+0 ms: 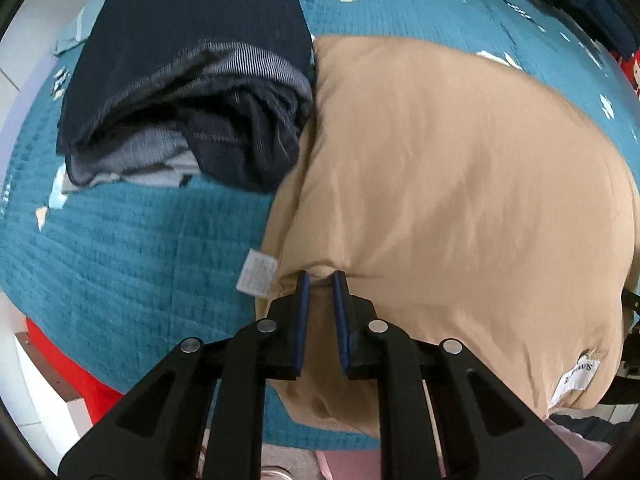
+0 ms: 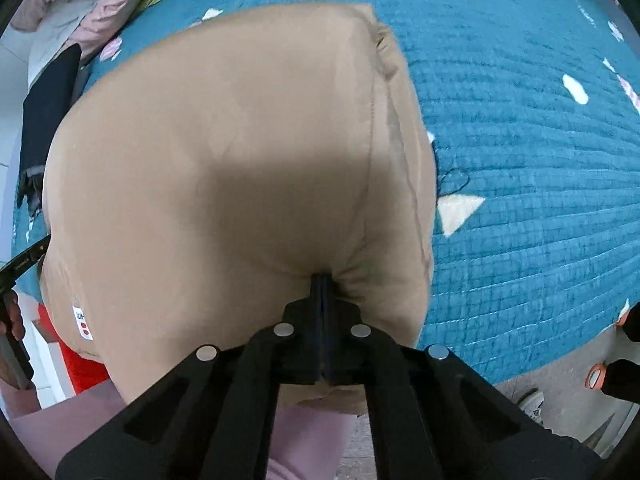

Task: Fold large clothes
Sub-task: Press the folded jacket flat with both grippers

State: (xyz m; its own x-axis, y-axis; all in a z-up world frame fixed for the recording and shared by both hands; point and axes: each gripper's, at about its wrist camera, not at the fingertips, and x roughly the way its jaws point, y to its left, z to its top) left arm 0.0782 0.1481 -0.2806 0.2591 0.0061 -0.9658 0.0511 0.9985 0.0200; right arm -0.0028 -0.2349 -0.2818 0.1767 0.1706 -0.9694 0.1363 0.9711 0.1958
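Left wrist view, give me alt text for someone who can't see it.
The left gripper pinches the near edge of a puffy tan garment lying on a teal quilted bedspread. A stack of folded dark clothes sits beside the garment on its left, touching it.

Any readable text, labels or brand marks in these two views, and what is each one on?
White care tag at the tan garment's edge: print too small to read.
White brand label on the same garment: blurred, unreadable.
Same label, right view: two red dots, letters unreadable.
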